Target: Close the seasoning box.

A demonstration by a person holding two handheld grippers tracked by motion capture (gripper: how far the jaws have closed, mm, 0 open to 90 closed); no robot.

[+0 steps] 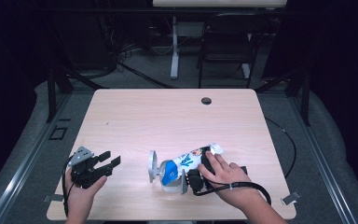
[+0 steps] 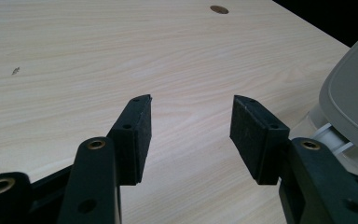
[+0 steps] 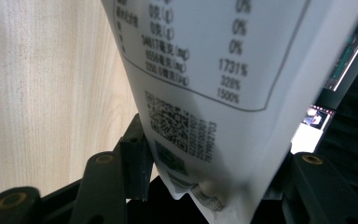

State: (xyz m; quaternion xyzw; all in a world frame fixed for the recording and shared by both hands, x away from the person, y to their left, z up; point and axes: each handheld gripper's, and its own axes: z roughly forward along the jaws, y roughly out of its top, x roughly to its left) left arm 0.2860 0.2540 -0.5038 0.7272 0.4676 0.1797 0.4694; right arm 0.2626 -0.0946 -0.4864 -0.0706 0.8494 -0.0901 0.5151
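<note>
A white pouch (image 1: 191, 159) with blue and colourful print lies tilted near the table's front edge. Its blue end rests at a white container (image 1: 170, 187) whose round grey lid (image 1: 152, 165) stands open. My right gripper (image 1: 205, 158), partly under the hand, is shut on the pouch. In the right gripper view the pouch (image 3: 214, 70) shows a nutrition table and a QR code between the jaws. My left gripper (image 1: 113, 157) is open at the front left with nothing in it. In the left gripper view, the left gripper (image 2: 192, 105) faces bare table, with the grey lid (image 2: 354, 107) at the right.
The wooden table (image 1: 168, 116) has a round cable hole (image 1: 206, 101) near its far edge. A black chair (image 1: 226, 42) and a white desk leg (image 1: 174, 46) stand on the floor behind it. A black cable (image 1: 256, 187) trails from the right gripper.
</note>
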